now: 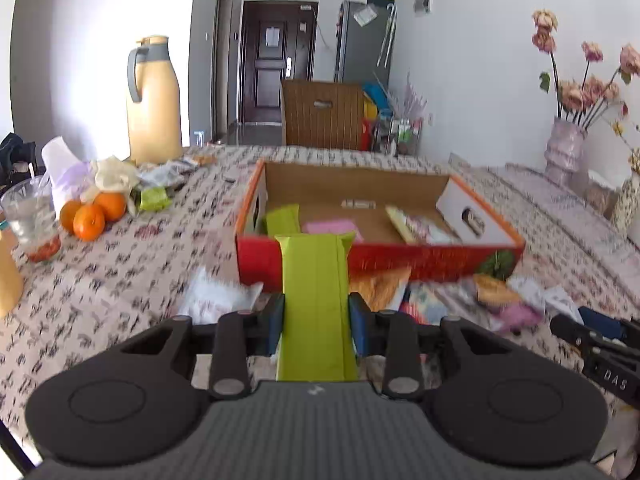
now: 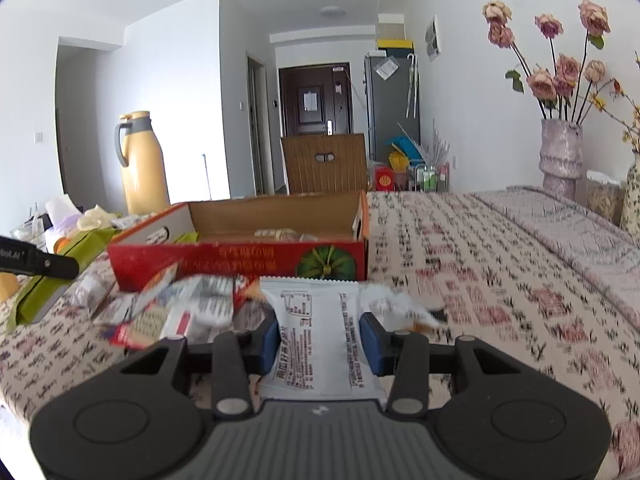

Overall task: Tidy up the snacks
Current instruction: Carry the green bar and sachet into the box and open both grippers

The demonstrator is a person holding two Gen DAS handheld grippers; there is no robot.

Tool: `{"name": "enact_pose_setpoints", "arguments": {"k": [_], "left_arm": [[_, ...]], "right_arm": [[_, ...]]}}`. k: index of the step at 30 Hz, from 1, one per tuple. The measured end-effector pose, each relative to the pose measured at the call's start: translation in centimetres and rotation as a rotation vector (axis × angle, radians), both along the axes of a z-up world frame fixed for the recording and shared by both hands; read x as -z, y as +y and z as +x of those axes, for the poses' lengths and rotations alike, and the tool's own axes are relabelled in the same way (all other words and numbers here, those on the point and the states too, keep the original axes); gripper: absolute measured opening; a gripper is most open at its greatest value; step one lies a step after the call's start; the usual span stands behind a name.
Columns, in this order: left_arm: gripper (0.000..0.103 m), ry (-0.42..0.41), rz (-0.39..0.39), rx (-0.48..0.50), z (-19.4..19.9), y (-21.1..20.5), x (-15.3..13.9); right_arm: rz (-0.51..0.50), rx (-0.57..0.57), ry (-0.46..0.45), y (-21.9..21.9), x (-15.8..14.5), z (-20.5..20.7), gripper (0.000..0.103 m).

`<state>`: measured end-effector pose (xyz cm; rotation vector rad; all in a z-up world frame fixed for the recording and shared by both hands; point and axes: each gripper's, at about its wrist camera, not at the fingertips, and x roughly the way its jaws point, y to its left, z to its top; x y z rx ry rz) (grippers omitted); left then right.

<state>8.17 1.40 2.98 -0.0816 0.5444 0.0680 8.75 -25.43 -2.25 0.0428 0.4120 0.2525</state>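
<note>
closest to me, my left gripper (image 1: 316,320) is closed on a long green packet (image 1: 316,300), the blue pads pressing its two long sides. the packet's long axis runs straight out from the jaws, and its far end points at the near wall of a red cardboard box (image 1: 380,258) that sits straight ahead. from this view the packet's tip overlaps the box's near rim, so i judge that going forward and a little up would carry it over the wall.

my right gripper (image 2: 318,340) is likewise closed, on a white wrapped snack (image 2: 316,332) with printed text, gripped across its width with its length running away from me. the same box (image 2: 240,260) lies ahead and to the left of these jaws, so the right hand would have to swing left to reach it. the left hand looks the better lined up of the two.

just past both grippers, between them and the box, a loose heap of snack packets (image 2: 180,312) lies on the patterned tablecloth (image 2: 500,280) (motion blur hides the labels).

inside the box i can make out a green packet, a pink one (image 1: 332,226) and a pale one (image 1: 424,228) lying flat.

farther left stand three oranges (image 1: 92,212) and a yellow jug (image 1: 152,100); far right, a vase of dried roses (image 2: 560,152).
</note>
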Motion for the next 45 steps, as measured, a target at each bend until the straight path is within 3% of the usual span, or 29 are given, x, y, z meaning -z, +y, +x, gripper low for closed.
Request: {"name": "enact_pose_setpoints", "arguments": {"k": [16,25,34,45], "left_arm": [[0.034,-0.110,-0.002,0.039,7.8,-1.2,-3.9],[0.034,-0.130,-0.032,0.038,13.4,-1.9,-4.6],[0.034,-0.087,-0.034,0.017,19.1,-2.6,-2.2],[0.035,0.015,-0.044,0.028,20.8,-2.1,1.9]], "right_arm": [[0.000,-0.008,-0.092,2.6,-4.1,8.0,0.042],[0.005,-0.016,-0.068,4.9,-4.8,14.5,0.042],[-0.012,0.020,0.048,6.6,-3.2,19.8,0.042],[0.006,0.001,0.068,6.4,-1.1,20.2,0.043]]}}
